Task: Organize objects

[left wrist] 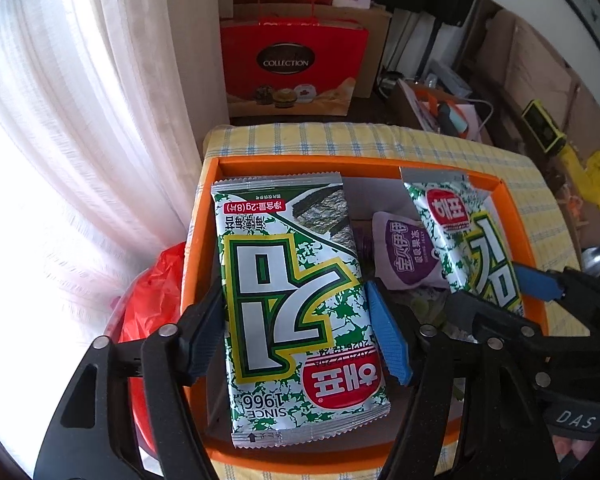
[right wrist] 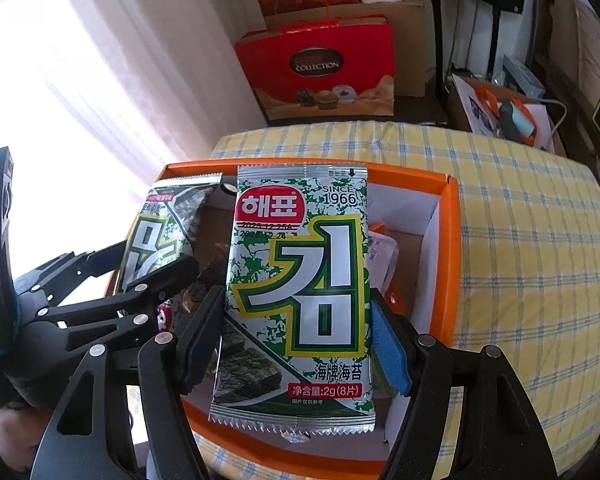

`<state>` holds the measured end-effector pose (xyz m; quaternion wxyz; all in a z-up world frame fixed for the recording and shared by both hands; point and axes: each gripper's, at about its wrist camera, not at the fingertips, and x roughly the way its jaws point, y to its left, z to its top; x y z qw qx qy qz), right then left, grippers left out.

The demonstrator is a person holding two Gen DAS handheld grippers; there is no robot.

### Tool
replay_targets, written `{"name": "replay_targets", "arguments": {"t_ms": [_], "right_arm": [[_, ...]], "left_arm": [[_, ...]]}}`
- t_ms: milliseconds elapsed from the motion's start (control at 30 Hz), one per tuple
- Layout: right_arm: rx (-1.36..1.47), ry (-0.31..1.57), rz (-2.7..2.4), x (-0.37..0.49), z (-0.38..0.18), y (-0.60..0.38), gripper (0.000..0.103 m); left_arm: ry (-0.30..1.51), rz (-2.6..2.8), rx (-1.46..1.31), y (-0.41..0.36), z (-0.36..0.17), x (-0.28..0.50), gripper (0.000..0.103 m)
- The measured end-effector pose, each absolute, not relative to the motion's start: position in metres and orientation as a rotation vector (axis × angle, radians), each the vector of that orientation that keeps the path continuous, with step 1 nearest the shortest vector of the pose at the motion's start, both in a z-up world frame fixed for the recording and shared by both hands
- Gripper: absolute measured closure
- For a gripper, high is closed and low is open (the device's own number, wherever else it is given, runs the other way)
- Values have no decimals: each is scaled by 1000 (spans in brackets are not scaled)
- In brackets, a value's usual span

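Green-and-white seaweed packets [left wrist: 300,304] bore red ovals; the box [right wrist: 452,240] was orange, the tablecloth [right wrist: 532,248] yellow-and-blue checked.

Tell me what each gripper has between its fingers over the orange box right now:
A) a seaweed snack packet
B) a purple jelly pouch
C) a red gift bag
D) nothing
A: the left gripper and the right gripper each straddle a seaweed snack packet above the orange box.

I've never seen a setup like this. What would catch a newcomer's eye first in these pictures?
Two shiny green-and-white seaweed snack packets, one between the jaws of each hand-held gripper: the left packet in the left gripper, the right packet in the right gripper. Both hang over a bright orange box on a yellow checked tablecloth. A red gift bag stands behind.
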<state>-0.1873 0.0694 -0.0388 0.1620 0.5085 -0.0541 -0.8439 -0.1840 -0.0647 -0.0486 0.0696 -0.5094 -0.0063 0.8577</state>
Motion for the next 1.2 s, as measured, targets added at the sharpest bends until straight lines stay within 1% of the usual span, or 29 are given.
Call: {"name": "replay_targets", "arguments": {"t_ms": [200, 233, 267, 333, 467, 533, 600, 800, 933, 967, 1000, 1100, 1200], "right_arm": [[1473, -216, -2368, -190, -45, 72, 29], [1477, -225, -2364, -189, -45, 73, 27], [1479, -244, -2359, -189, -46, 74, 25], [1477, -254, -2358, -189, -46, 74, 24], [1468, -239, -2366, -183, -44, 76, 24], [1459, -228, -2371, -181, -42, 77, 24], [1445, -204, -2384, -178, -39, 79, 24], [1397, -156, -2417, -163, -28, 87, 22], [1376, -117, -2427, -152, -23, 92, 19], [1372, -108, -2423, -148, -21, 93, 17], [1372, -96, -2427, -145, -20, 94, 15], [1360, -37, -2463, -136, -17, 97, 13], [1347, -33, -2483, -128, -13, 106, 5]], "left_arm": [[-49, 2577, -1547, -70, -50, -184, 32], [-53, 2576, -1547, -70, -50, -184, 31], [-61, 2577, -1548, -72, -49, -183, 28], [-75, 2569, -1548, -75, -48, -181, 27], [-77, 2565, -1539, -77, -43, -174, 25], [-84, 2567, -1525, -78, -40, -169, 23], [-91, 2571, -1508, -78, -37, -165, 16], [-129, 2586, -1447, -78, -24, -148, 11], [-126, 2587, -1422, -74, -20, -137, 9], [-130, 2578, -1420, -73, -20, -134, 3], [-132, 2571, -1419, -71, -21, -132, 0], [-132, 2555, -1425, -67, -23, -125, 0], [-137, 2548, -1429, -64, -23, -117, 0]]}}
